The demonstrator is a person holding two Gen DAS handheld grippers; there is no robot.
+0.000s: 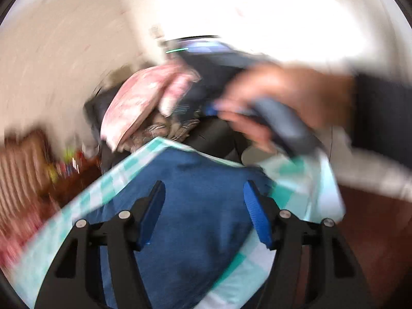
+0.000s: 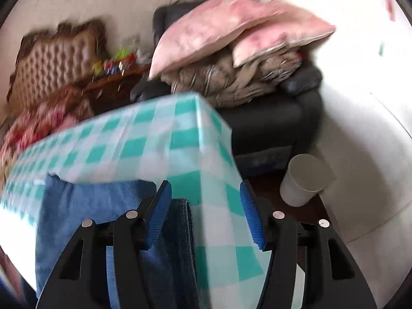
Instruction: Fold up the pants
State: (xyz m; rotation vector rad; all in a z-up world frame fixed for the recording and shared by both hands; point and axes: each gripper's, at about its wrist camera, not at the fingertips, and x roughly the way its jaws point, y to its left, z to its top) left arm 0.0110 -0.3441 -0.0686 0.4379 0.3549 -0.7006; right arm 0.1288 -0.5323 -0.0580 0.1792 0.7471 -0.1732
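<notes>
Materials and finishes, table and room beyond

Pants [image 2: 85,206]: blue denim, matt, fine weave; stitched dark waistband [image 2: 185,221]. Tablecloth [image 2: 144,139]: teal-and-white check, smooth, slight sheen, cloth or plastic sheet not told. Grippers [image 1: 204,213] [image 2: 204,211]: matt black plastic, bright metal pins, ribbed blue pads [image 2: 251,219]. Cup [image 2: 303,180]: matt white, paper-like. Armchair [image 2: 270,121], far: dark, leather-like, low gloss. Pillows [image 2: 231,23]: pink cloth, soft sheen. Blanket [image 2: 226,79]: brown, rough. Headboard [image 2: 51,67], far left: tufted brown, glossy, carved wood frame.
</notes>
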